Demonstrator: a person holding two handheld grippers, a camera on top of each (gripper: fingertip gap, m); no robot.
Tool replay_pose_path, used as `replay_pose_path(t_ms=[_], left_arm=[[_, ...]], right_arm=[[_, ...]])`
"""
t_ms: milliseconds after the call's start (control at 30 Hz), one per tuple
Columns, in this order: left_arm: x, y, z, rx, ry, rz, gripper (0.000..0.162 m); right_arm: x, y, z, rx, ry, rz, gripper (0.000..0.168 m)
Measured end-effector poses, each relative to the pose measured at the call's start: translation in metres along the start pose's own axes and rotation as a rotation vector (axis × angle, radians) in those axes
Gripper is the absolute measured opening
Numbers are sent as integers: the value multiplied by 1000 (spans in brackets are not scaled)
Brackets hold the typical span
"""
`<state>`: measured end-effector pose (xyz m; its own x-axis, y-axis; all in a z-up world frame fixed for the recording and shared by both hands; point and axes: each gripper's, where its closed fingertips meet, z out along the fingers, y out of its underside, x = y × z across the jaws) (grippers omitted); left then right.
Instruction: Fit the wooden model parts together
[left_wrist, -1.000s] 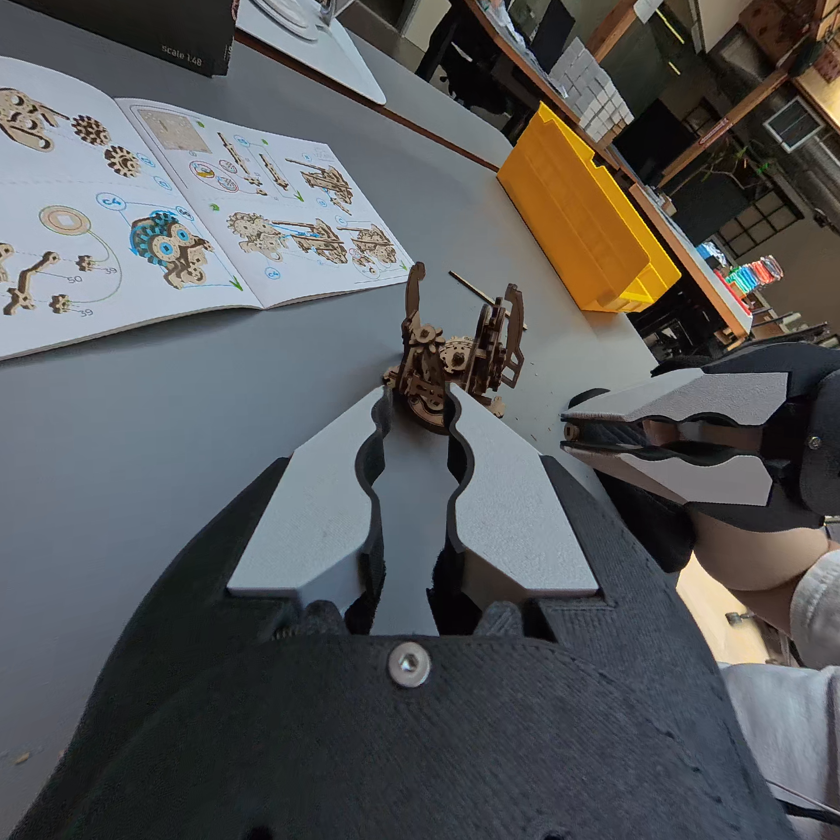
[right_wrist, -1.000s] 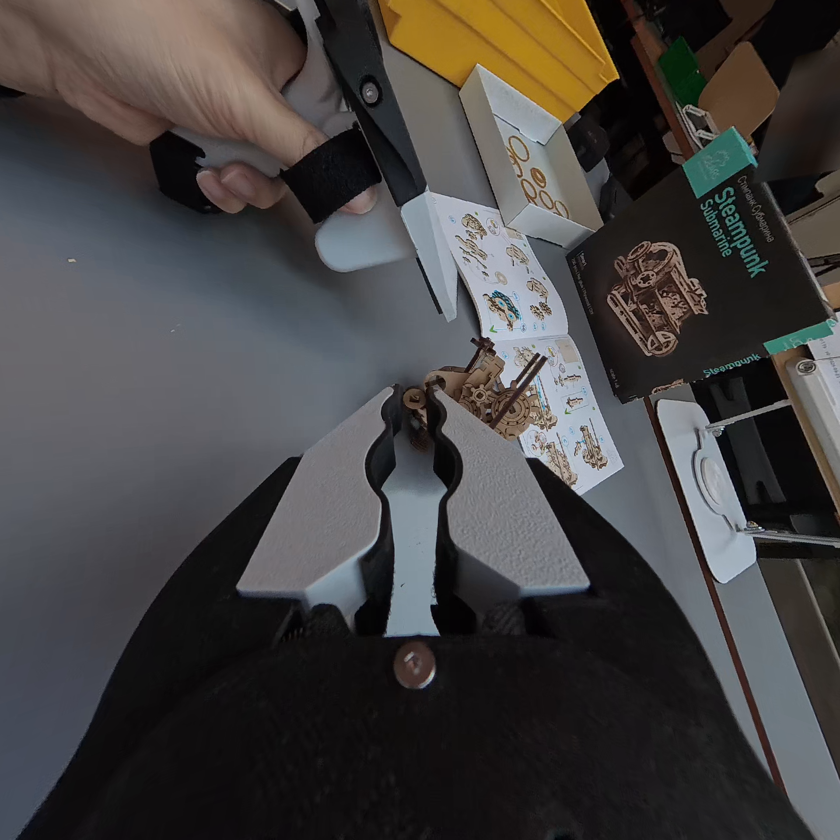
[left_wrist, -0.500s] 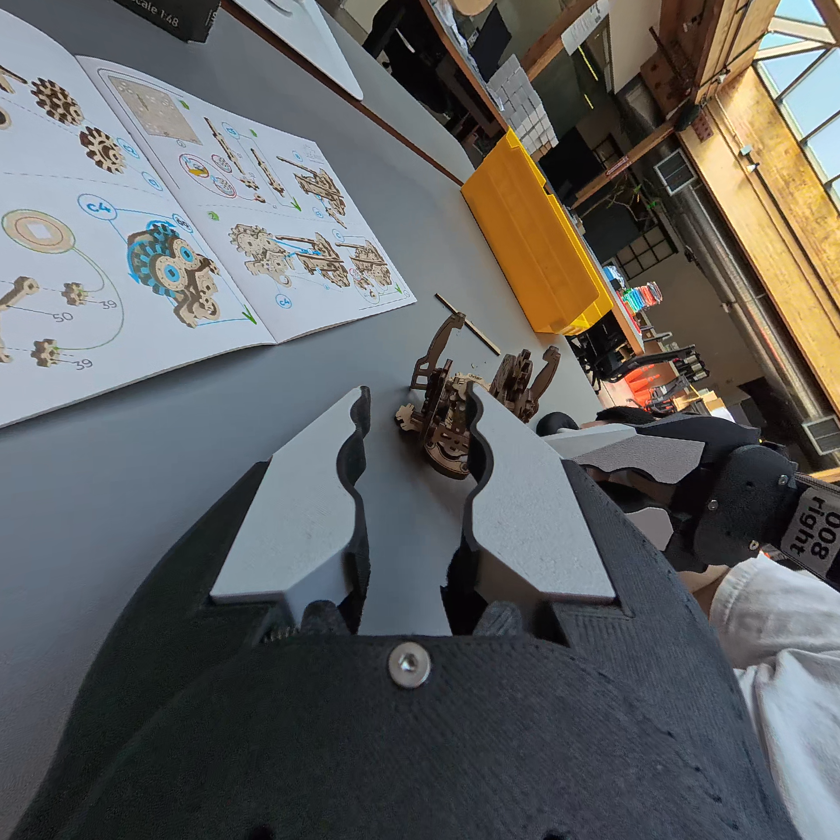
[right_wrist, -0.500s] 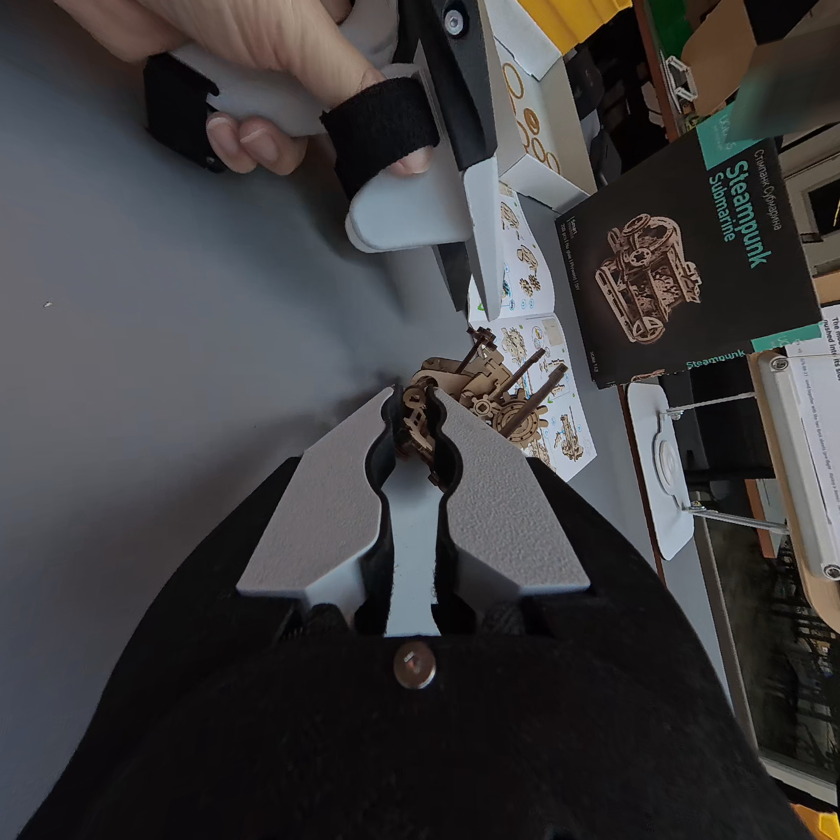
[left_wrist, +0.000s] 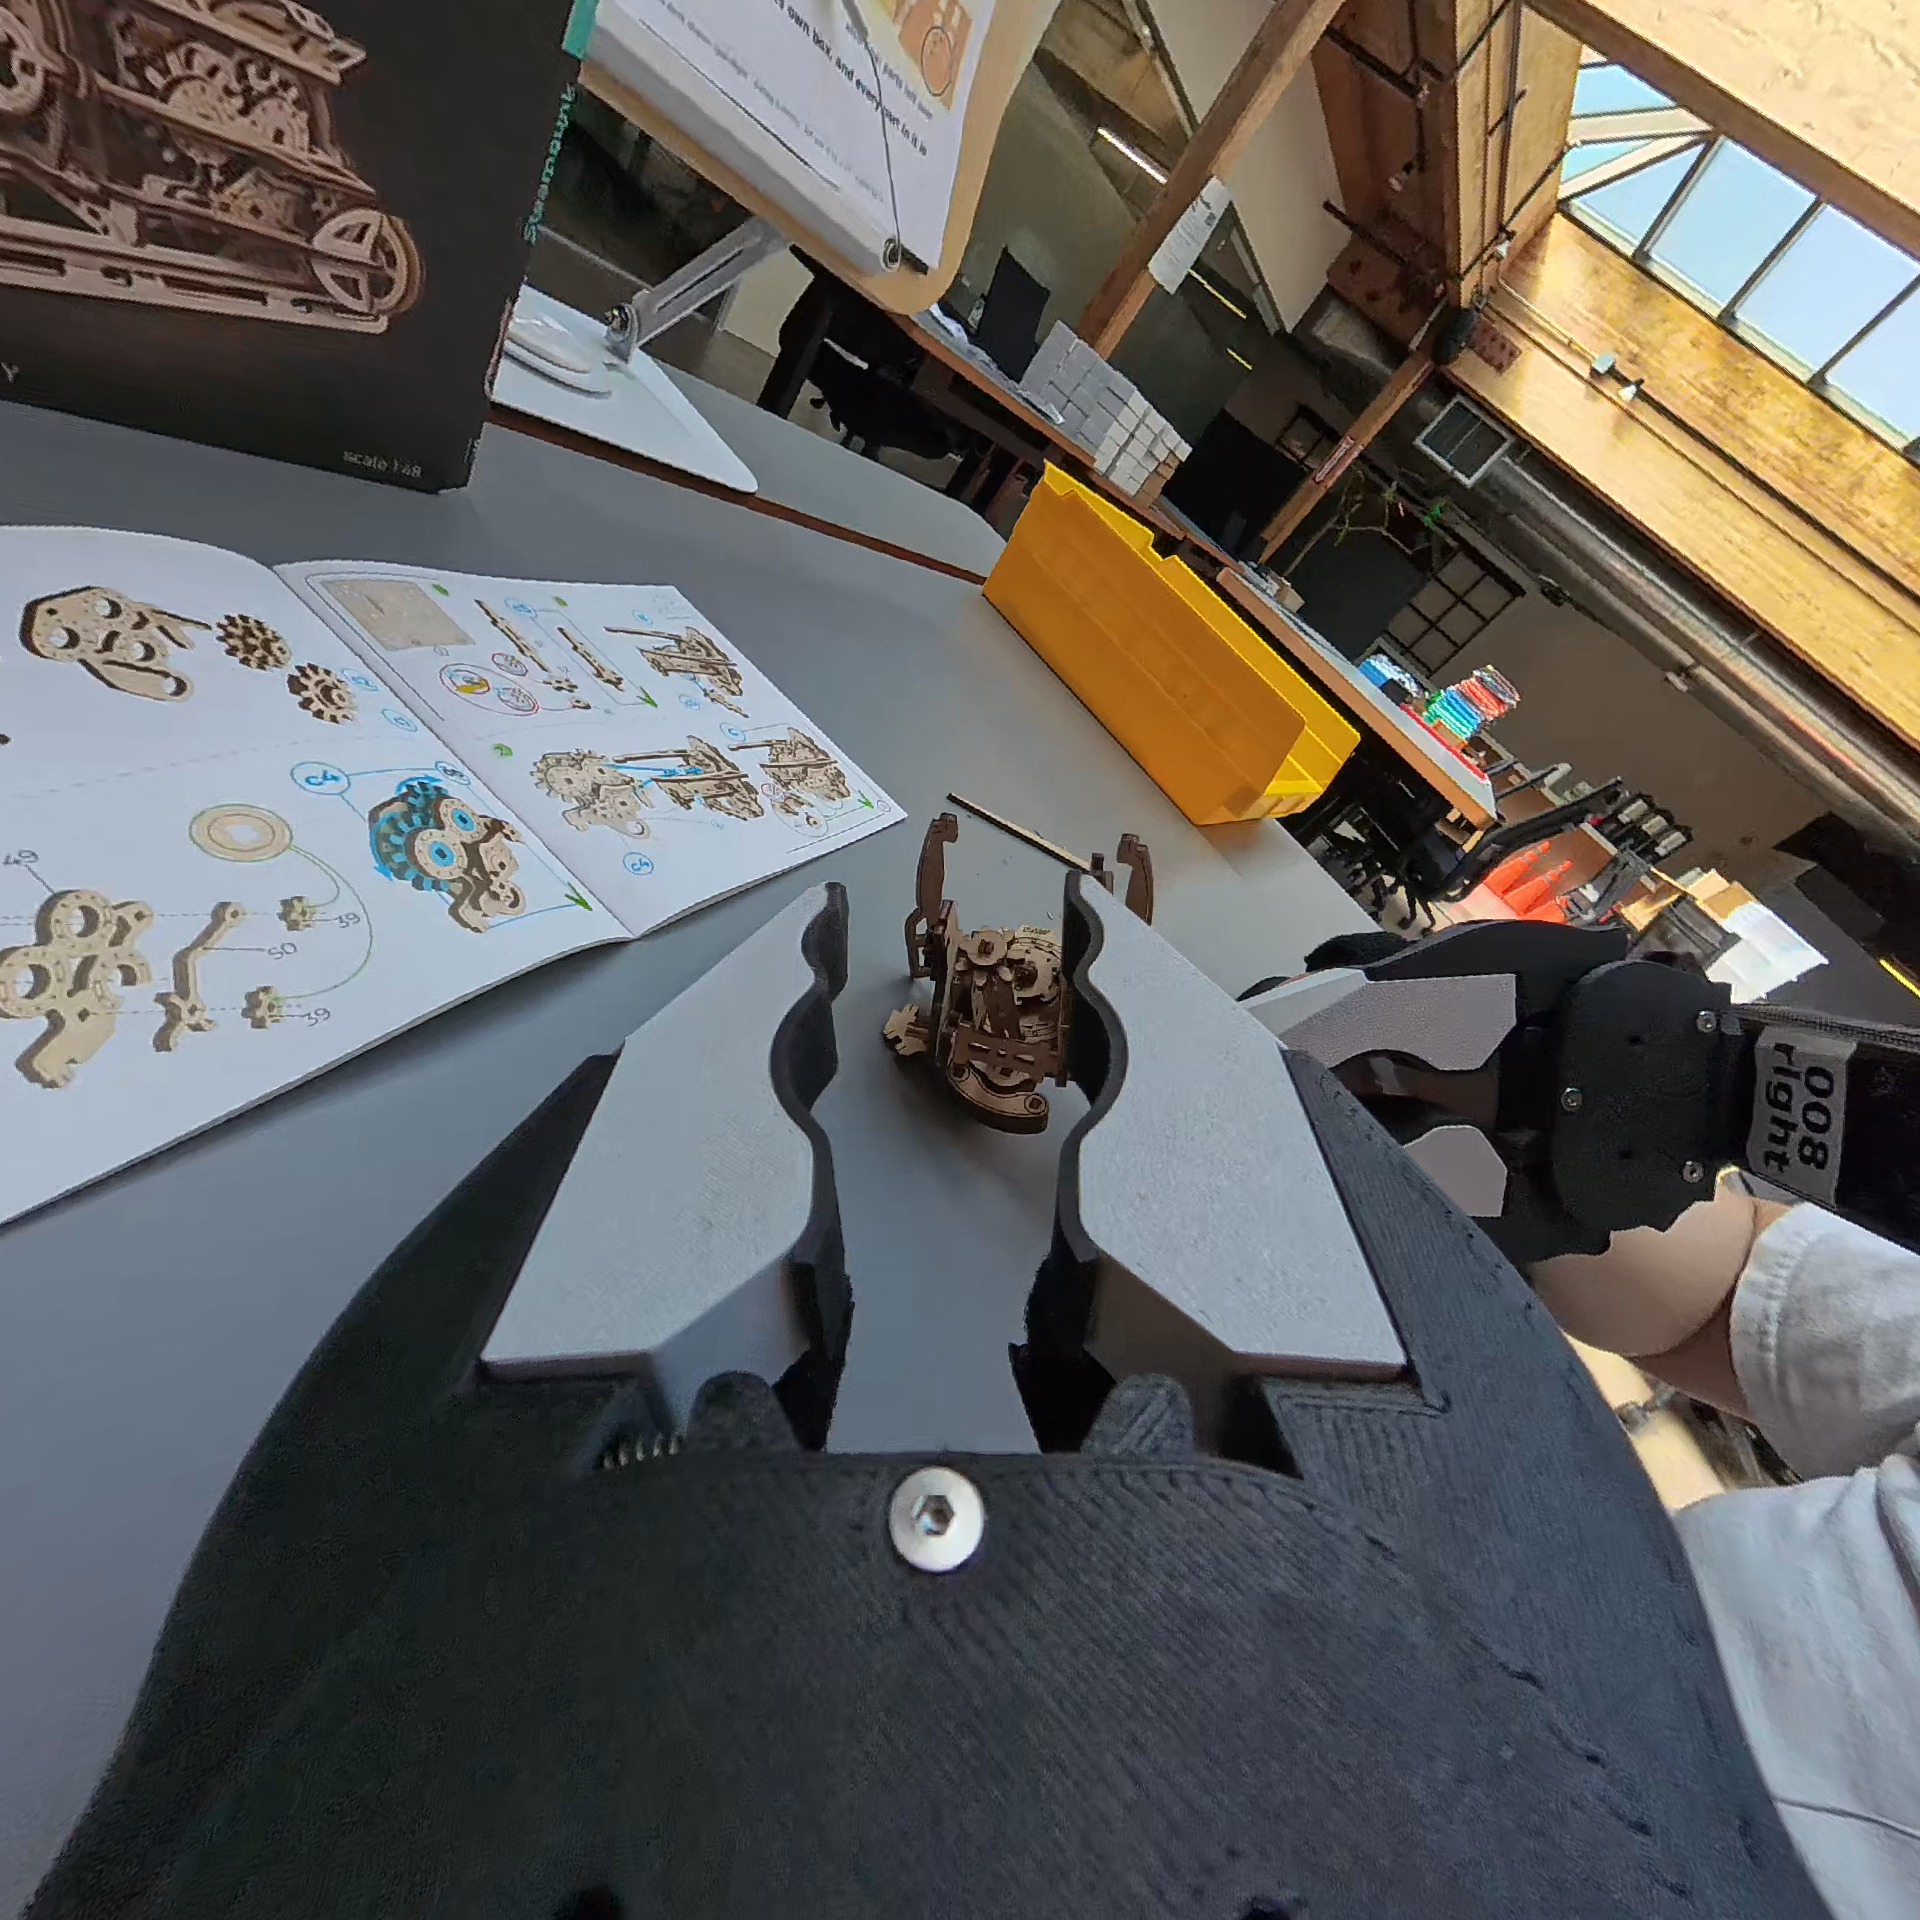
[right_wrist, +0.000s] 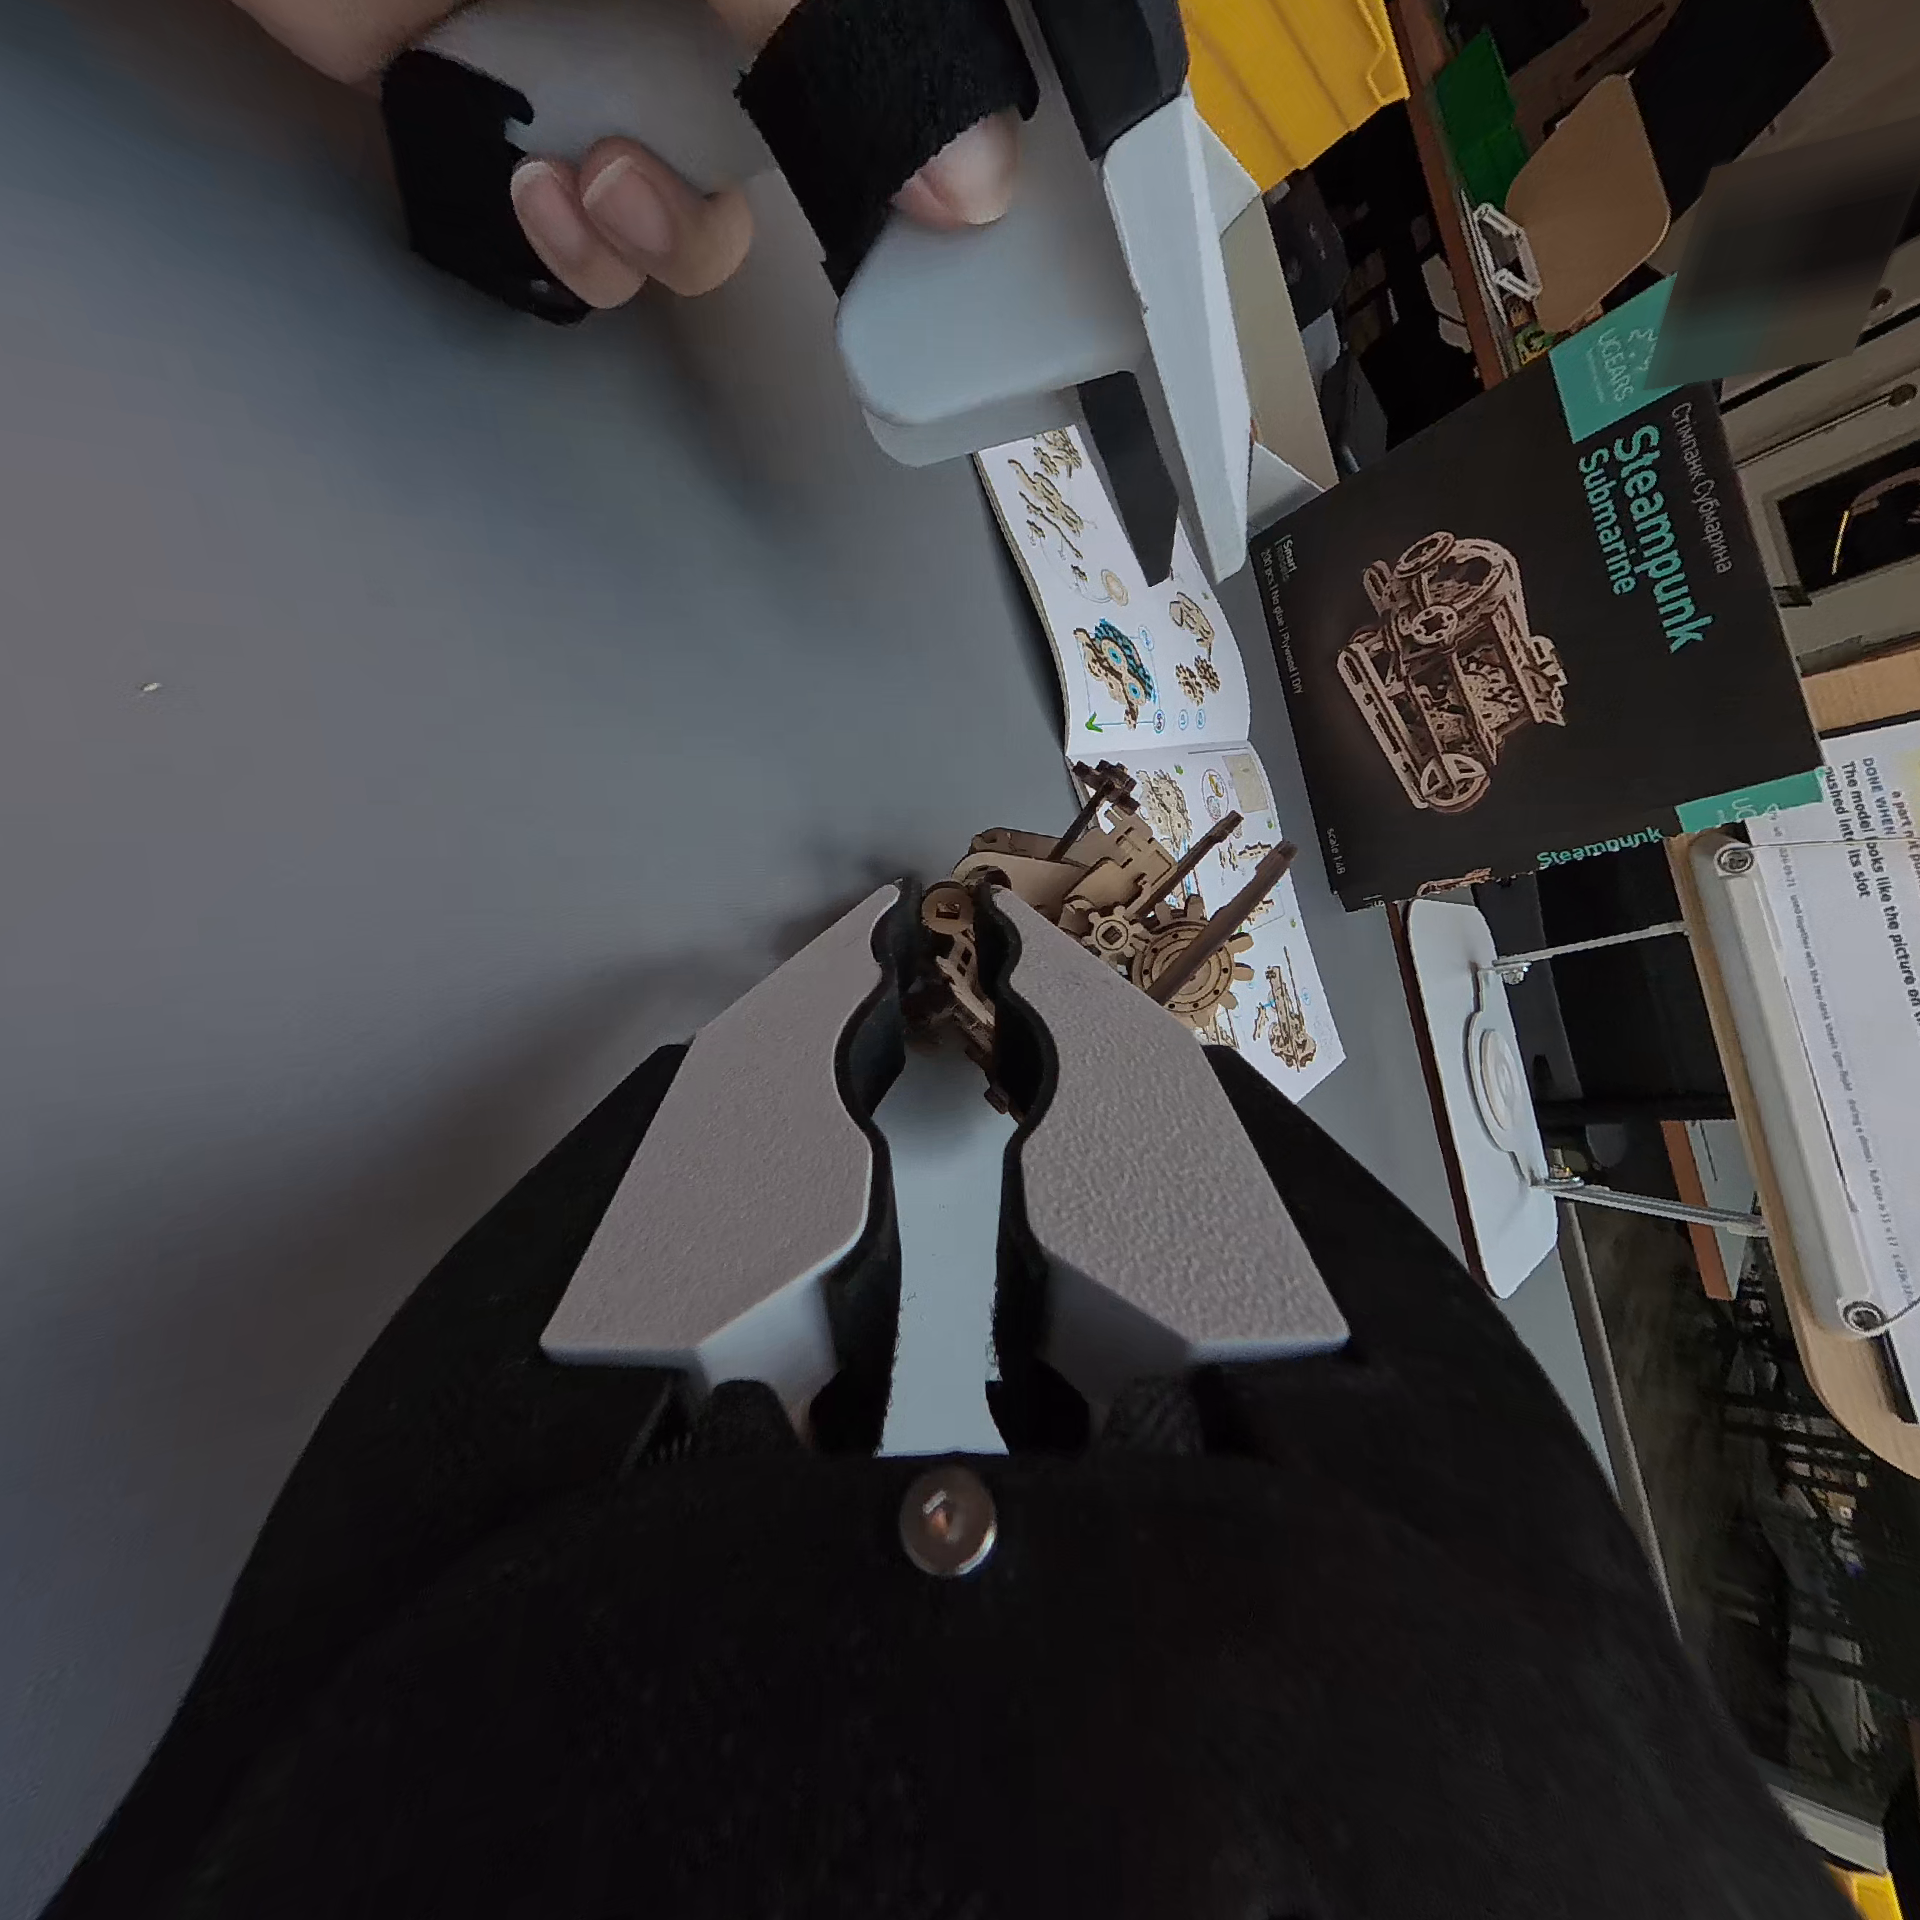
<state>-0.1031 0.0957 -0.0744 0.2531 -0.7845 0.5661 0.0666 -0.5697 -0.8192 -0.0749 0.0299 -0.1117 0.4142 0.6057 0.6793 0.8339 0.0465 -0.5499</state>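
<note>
A small wooden model sub-assembly (left_wrist: 987, 1003) of gears and curved arms is just above the grey table (left_wrist: 312, 1299). My right gripper (right_wrist: 945, 902) is shut on one end of it (right_wrist: 1101, 914); its gears and rods stick out past the fingertips. My left gripper (left_wrist: 951, 894) is open, its fingers spread either side of the model without touching it. The right gripper comes in from the right in the left wrist view (left_wrist: 1382, 1029). The left gripper (right_wrist: 1195, 566), held by a hand, hangs above the model in the right wrist view.
An open instruction booklet (left_wrist: 312, 831) lies left of the model. The black kit box (left_wrist: 239, 229) stands behind the booklet. A thin wooden stick (left_wrist: 1013, 826) lies just beyond the model. A yellow bin (left_wrist: 1164, 665) sits at the table's far edge. A white stand base (right_wrist: 1496, 1081) is behind the box. Spacing between my two grippers at the tips: around 9 cm.
My left gripper let go of the model, opened wide and drew back. My right gripper stays shut, with the model now deeper between its fingers, and holds the model alone.
</note>
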Motion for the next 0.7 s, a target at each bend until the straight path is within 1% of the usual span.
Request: replay_pose_path(t_ms=[100,267,367,467,700], left_arm=[[4,7,1,-45,34,24,44],[9,22,7,-131,78,27,57],[11,26,8,-145,96,20,64],[12,28,9,-156,117,-1,67],[16,31,10,-173,141,1,71]], right_arm=[[-2,0,-3,12,-4,4,8],[-8,4,-9,19,-25,3,8],[-14,1,-11,46,-52,-9,8],[-21,2,-7,46,-96,-2,8],[-11,16,-4,7,-73,21,8]])
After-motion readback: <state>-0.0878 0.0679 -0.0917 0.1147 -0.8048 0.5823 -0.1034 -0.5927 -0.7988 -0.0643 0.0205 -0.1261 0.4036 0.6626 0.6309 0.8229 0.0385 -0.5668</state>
